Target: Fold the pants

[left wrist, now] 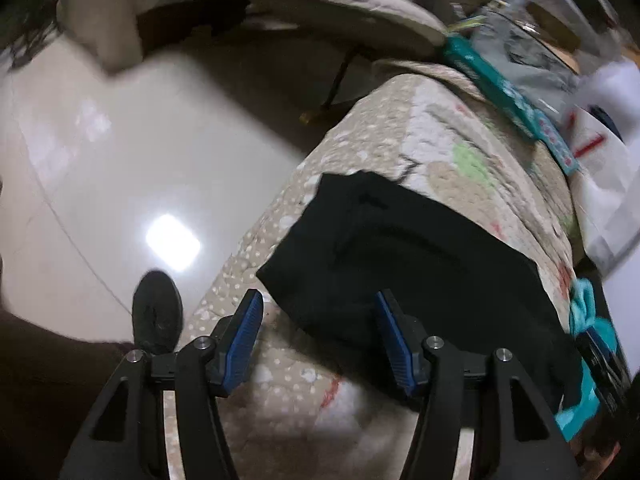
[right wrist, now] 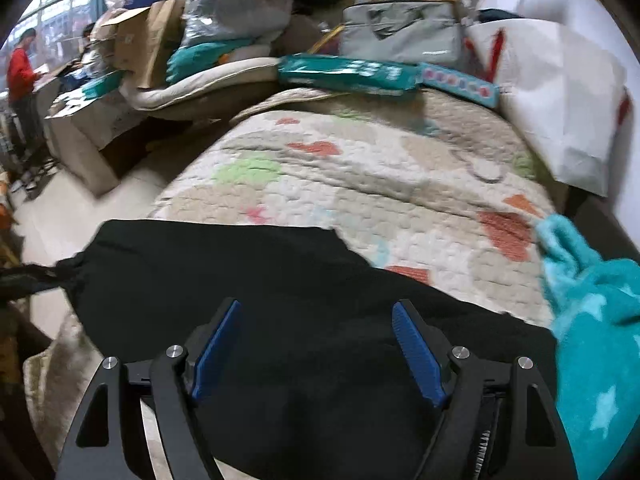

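The black pants point(left wrist: 404, 256) lay on the quilted bedspread point(left wrist: 400, 128) near the bed's corner, already gathered into a compact, roughly rectangular bundle with straight edges, which read as at least one fold made. In the right wrist view the same dark cloth point(right wrist: 224, 280) spread wider across the near edge of the quilt, and a bunched, twisted end trailed off its left side, so the shape was not yet tidy. The left gripper point(left wrist: 320, 320) hung just above the bundle's near corner with its blue pads set apart and nothing between them; one pad stood over the quilt, the other over the black fabric. The right gripper point(right wrist: 316, 332) was also spread wide over the pants, its pads gripping no cloth. By my judgement the folding was partly done: the loose end had to be tucked or laid over, and one more fold probably remained. A teal towel with pale stars point(right wrist: 592, 320) lay just beside the pants on the right, close enough to snag.
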`<state>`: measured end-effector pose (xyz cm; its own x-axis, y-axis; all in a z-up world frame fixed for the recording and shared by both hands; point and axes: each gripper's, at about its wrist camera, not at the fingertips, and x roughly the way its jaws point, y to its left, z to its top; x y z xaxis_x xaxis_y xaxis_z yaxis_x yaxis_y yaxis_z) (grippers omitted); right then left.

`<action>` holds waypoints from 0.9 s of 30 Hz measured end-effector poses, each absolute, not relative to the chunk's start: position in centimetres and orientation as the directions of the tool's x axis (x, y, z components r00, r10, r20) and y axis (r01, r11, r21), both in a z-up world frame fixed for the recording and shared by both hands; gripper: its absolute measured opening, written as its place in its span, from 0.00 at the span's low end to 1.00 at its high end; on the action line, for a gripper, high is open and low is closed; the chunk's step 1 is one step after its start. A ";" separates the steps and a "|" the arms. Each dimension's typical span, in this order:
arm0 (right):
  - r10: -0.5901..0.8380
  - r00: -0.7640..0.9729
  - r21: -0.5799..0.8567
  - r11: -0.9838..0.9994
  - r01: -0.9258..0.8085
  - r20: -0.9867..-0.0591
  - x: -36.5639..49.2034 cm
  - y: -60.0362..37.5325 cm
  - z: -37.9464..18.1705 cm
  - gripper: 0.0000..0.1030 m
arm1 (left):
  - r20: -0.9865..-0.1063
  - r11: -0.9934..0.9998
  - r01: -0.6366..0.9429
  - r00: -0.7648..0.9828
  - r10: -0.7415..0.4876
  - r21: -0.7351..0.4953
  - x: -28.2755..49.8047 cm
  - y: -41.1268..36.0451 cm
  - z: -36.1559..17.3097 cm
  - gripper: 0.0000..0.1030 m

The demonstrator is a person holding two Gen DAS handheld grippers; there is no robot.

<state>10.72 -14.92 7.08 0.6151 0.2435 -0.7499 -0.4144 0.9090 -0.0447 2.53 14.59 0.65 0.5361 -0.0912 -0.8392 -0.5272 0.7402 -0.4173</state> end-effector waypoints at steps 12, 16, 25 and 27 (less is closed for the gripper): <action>0.395 0.346 0.029 0.694 -0.719 -0.851 14.9 3.3 4.8 0.80 | -0.792 0.659 -0.521 0.579 -0.195 -0.543 3.6 15.8 -2.6 0.59; 0.370 0.280 -0.001 0.603 -0.798 -0.886 15.9 9.1 2.6 0.80 | -0.799 0.642 -0.550 0.577 -0.170 -0.534 3.5 15.7 -2.6 0.64; 0.312 0.155 -0.005 0.434 -0.901 -0.937 17.3 16.8 -1.3 0.80 | -0.809 0.605 -0.597 0.570 -0.143 -0.527 2.5 15.9 -2.5 0.66; 0.301 0.121 0.011 0.403 -0.915 -0.946 17.0 17.9 -1.9 0.80 | -0.810 0.606 -0.597 0.569 -0.142 -0.526 2.5 15.9 -2.5 0.66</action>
<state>17.01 17.94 -1.93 0.1210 0.3012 -0.9459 -0.9151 0.4030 0.0113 2.52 15.90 -2.47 0.5687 -0.1422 -0.8101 -0.5970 0.6062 -0.5255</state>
